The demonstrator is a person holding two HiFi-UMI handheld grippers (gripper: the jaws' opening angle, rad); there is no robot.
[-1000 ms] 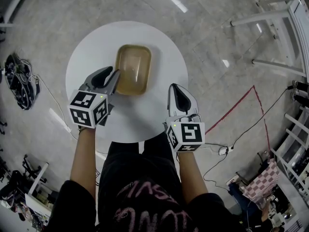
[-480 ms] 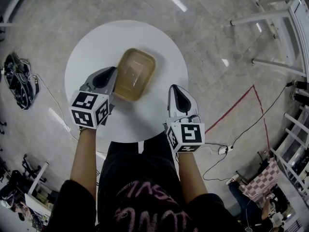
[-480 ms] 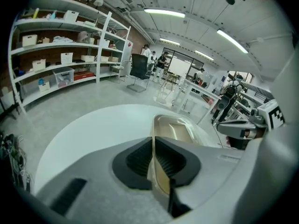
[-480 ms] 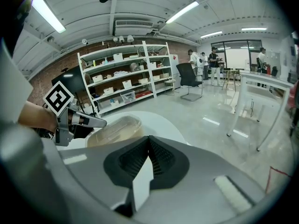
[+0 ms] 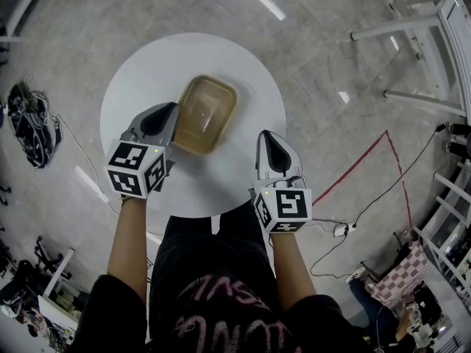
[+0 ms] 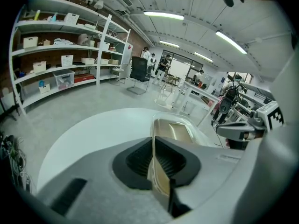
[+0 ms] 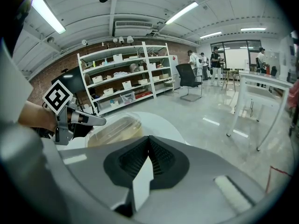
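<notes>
Tray (image 5: 207, 112) turned clockwise, rim clamped in left hand-held gripper (image 5: 173, 114)

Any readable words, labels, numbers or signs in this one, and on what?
Pink print on the black shirt: upside down and creased, not readable.
Square markers on the left gripper and right gripper: patterns only, no words.
Labels on the shelf boxes: too small to read.
No text can be quoted.

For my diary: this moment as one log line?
left gripper: shut on tan tray rim; right gripper: shut, empty; surface: round white table
</notes>
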